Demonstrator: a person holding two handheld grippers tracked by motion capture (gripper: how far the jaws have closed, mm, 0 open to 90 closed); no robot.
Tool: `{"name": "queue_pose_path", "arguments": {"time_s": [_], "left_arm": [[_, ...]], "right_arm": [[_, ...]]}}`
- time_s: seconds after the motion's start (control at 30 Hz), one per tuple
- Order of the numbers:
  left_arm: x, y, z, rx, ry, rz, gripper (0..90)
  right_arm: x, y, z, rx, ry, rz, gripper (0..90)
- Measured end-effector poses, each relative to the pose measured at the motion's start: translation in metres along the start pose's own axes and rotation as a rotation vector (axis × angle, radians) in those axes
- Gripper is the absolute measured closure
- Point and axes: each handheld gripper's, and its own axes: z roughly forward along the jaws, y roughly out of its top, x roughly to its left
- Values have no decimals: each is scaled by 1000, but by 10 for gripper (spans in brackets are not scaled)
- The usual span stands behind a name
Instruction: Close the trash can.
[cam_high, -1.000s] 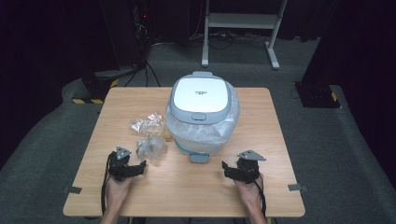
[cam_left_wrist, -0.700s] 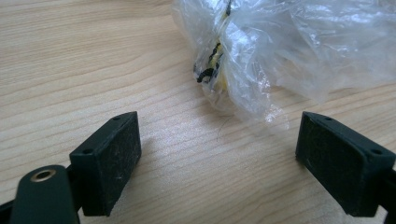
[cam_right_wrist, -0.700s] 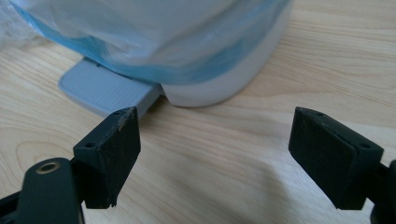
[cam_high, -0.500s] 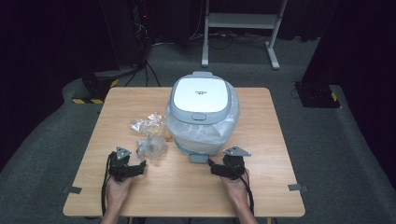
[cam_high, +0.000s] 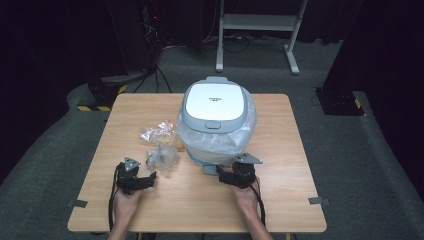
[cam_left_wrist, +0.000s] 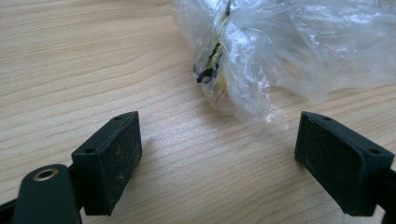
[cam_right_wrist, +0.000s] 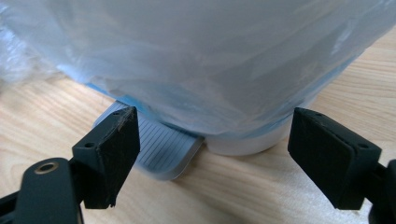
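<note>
A white and grey pedal bin (cam_high: 216, 117) with a clear plastic liner stands at the middle of the wooden table (cam_high: 280, 130), lid shut. Its grey foot pedal (cam_right_wrist: 161, 147) sticks out at the front. My right gripper (cam_high: 231, 176) is open just in front of the bin's base, its jaws spread either side of the pedal and base (cam_right_wrist: 243, 142), touching neither. Two crumpled clear plastic bags (cam_high: 161, 145) lie left of the bin. My left gripper (cam_high: 148, 177) is open near the front left, pointing at the nearer bag (cam_left_wrist: 261, 60), which lies just beyond its jaws.
The table's front edge is close behind both hands. Dark floor surrounds the table, with a white frame stand (cam_high: 257, 30) and cables at the back and a black and yellow striped base (cam_high: 102, 97) at the far left.
My right gripper has moved left and forward, from the front right of the table to the bin's base by the pedal. The left gripper has stayed put.
</note>
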Motion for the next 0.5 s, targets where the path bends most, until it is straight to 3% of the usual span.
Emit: {"name": "queue_pose_path", "arguments": {"time_s": [0.3,0.5], "left_arm": [[0,0,0,-2,0,1,153],[0,0,0,-2,0,1,155]], "right_arm": [[-2,-3,10,20,-32,7,137],[-6,-5,14,7,-10,15,113]]}}
